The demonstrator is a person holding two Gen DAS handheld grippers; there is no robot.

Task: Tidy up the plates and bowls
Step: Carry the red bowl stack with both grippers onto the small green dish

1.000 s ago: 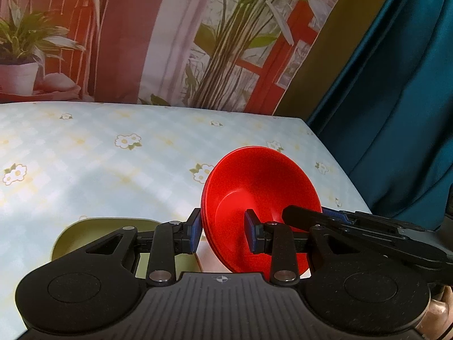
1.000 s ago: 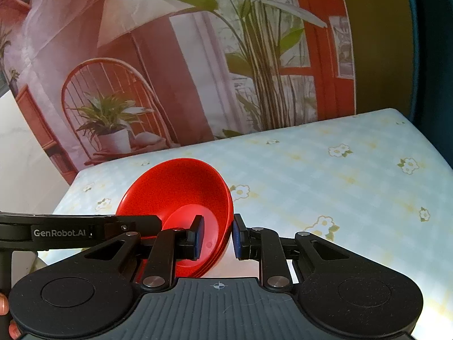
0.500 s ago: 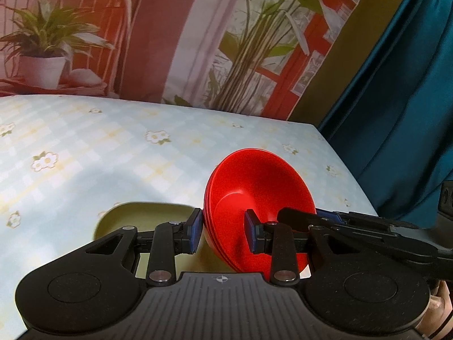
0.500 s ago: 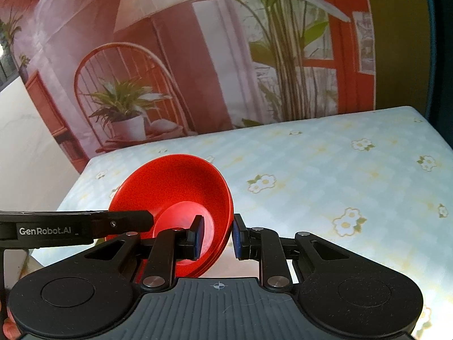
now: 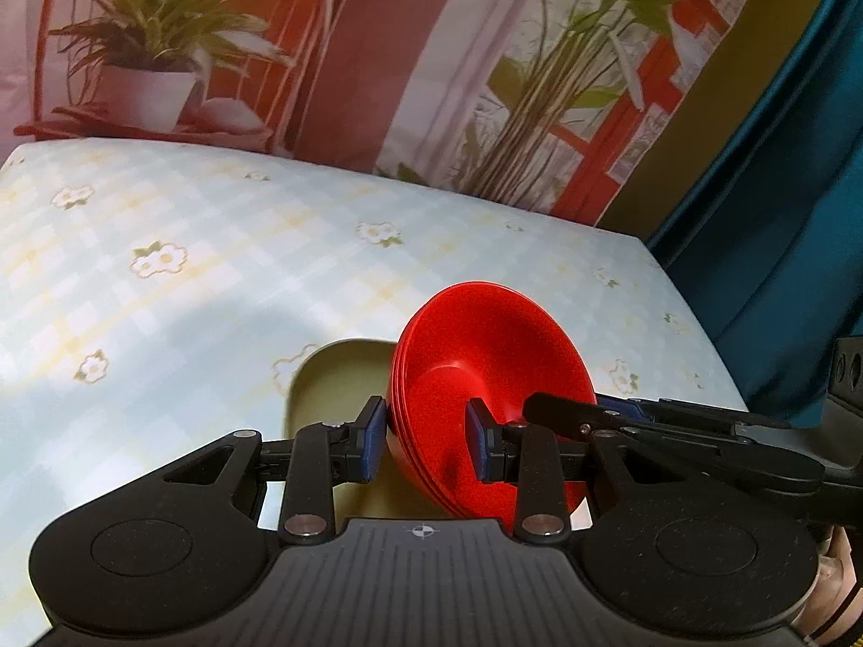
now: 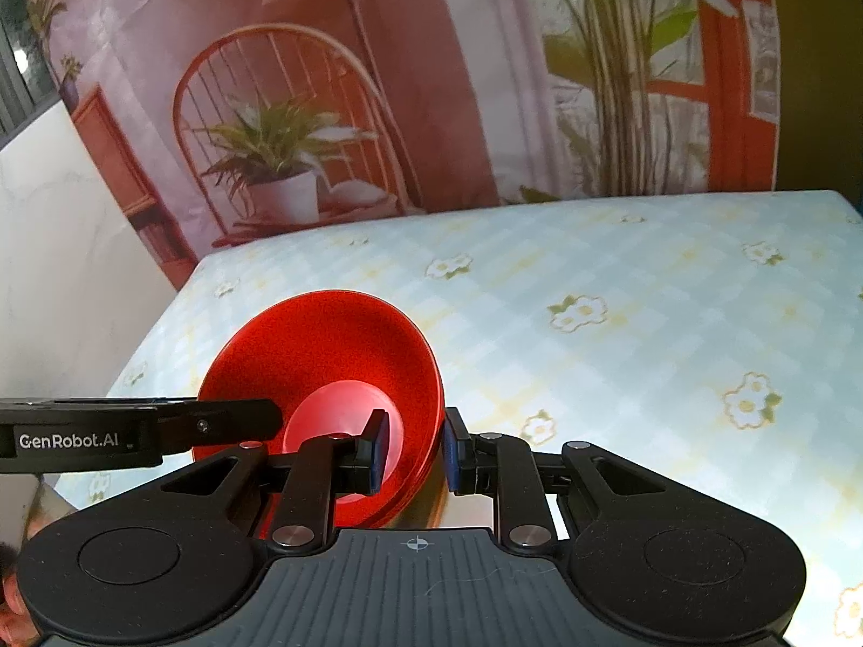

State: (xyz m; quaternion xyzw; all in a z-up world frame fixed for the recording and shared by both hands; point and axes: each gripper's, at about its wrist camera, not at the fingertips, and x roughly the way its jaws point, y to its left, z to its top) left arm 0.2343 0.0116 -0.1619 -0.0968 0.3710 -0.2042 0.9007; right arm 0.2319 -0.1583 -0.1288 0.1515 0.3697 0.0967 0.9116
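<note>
- A stack of red bowls sits low and right of centre in the left wrist view, tilted so its hollow faces the right of the frame, held off the table with the flowered cloth
- The left gripper pinches the near rim of the stack: one blue pad sits on the outside of the rim, the other inside the hollow, jaws set narrow and pressing on the layered edges
- The right gripper grips the same red stack in the lower middle of its own view, its left pad inside the hollow and its right pad on the outer wall, jaws narrower
- In the right wrist view the left gripper's black finger, lettered in white, reaches in from the lower left edge to the bowls' rim
- An olive-green plate lies flat on the cloth just left of the red stack in the left wrist view, partly hidden behind the gripper's fingers
- A printed backdrop with a chair and potted plants fills the top of both frames; a teal curtain hangs at the right edge of the left wrist view
</note>
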